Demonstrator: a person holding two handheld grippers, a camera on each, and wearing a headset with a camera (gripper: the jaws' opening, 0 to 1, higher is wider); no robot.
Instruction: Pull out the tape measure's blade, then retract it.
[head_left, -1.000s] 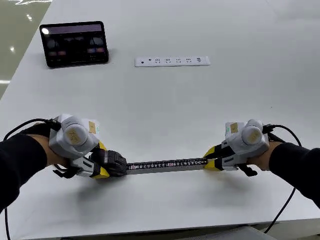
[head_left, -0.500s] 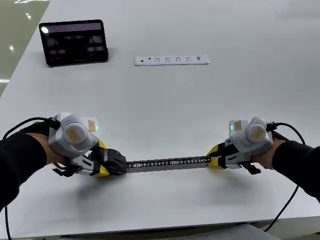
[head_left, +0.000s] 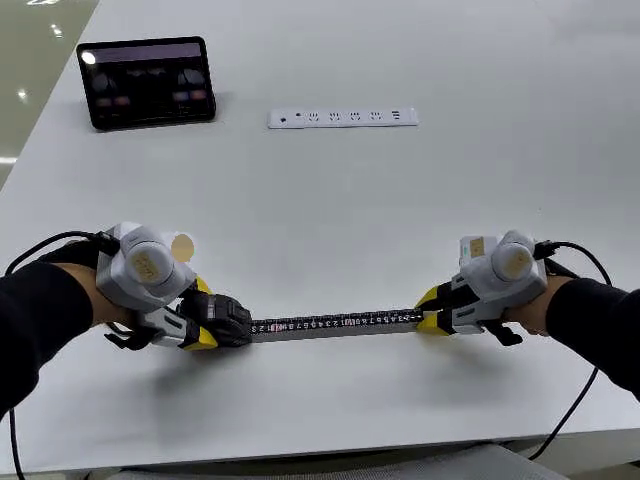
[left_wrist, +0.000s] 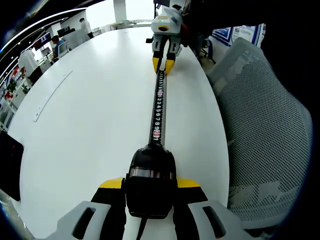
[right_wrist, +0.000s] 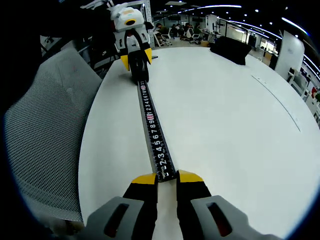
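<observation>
Black case (left_wrist: 150, 167) half-covered by left gripper (left_wrist: 150, 184) | blade (right_wrist: 152, 132) tip hidden in right gripper (right_wrist: 167, 178)

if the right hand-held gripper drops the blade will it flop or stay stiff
The blade runs straight with no visible sag, so it probably stays stiff at this length. It looks thin, so a sideways push would likely bow it. Freed from the right hand-held gripper, it may snap back into the case.

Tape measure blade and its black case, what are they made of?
The blade looks like thin painted metal: flat, straight and dark, with printed numbers. The case looks like black plastic or rubber, dull, with a ribbed band. I can't tell which.
</observation>
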